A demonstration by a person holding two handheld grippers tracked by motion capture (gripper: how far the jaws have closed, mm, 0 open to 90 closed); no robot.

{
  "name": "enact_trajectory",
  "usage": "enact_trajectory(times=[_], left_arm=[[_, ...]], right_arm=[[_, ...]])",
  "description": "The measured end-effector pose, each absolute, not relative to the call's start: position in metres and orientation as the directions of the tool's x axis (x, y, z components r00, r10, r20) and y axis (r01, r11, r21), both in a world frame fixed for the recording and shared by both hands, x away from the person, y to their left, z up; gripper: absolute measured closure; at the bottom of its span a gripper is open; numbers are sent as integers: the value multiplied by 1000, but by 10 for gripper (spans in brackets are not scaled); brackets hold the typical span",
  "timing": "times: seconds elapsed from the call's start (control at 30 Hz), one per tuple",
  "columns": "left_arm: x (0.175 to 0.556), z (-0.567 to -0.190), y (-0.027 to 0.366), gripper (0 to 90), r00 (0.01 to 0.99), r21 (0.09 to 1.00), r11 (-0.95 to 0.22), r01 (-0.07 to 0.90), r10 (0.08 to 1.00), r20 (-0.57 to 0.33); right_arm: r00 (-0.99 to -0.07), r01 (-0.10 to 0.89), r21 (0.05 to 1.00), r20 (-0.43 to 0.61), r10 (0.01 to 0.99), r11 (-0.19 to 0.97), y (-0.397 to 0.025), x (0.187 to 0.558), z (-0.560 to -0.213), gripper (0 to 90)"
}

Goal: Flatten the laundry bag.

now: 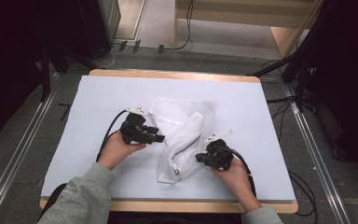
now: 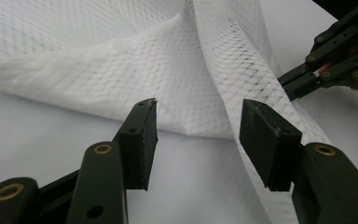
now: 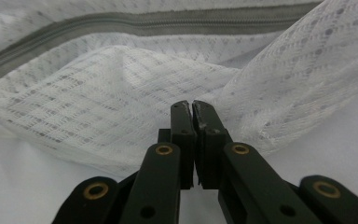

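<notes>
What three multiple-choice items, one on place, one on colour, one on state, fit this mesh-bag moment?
1. Where does the mesh bag lie?
A. on the floor
B. mid-table on the white cover
C. on a chair

2. What colour is the bag's zipper?
A. grey
B. red
C. blue

3. How do the left gripper jaws stand?
A. shut on mesh
B. shut, empty
C. open

Answers:
1 B, high view shows it between both grippers.
2 A, right gripper view shows a grey band.
3 C, a clear gap parts the pads.
</notes>
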State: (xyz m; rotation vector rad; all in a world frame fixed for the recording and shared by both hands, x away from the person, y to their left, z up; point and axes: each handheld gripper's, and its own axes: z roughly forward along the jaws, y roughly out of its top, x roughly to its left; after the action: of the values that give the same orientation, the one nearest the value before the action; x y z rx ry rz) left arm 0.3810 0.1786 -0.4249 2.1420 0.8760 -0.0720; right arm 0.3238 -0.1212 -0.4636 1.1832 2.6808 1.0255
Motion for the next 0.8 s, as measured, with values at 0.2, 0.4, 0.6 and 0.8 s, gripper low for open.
enact_trajectory(times=[0.2, 0.4, 0.6, 0.8], left_arm=[[387, -428, 161, 473, 769, 658, -451, 603, 547, -330], [392, -433, 151, 473, 776, 665, -455, 593, 544, -319], [403, -438, 144, 474, 770, 653, -459, 602, 550, -323], [407, -443, 130, 480, 780, 650, -476, 593, 541, -315]], right_arm=[[-709, 642, 600, 227, 668, 478, -124, 322, -465, 874], [-699, 631, 640, 223, 679, 439, -131, 321, -455, 847], [-689, 613, 675, 203, 695, 411, -136, 325, -446, 793], [-672, 599, 705, 183, 718, 380, -141, 333, -440, 737]])
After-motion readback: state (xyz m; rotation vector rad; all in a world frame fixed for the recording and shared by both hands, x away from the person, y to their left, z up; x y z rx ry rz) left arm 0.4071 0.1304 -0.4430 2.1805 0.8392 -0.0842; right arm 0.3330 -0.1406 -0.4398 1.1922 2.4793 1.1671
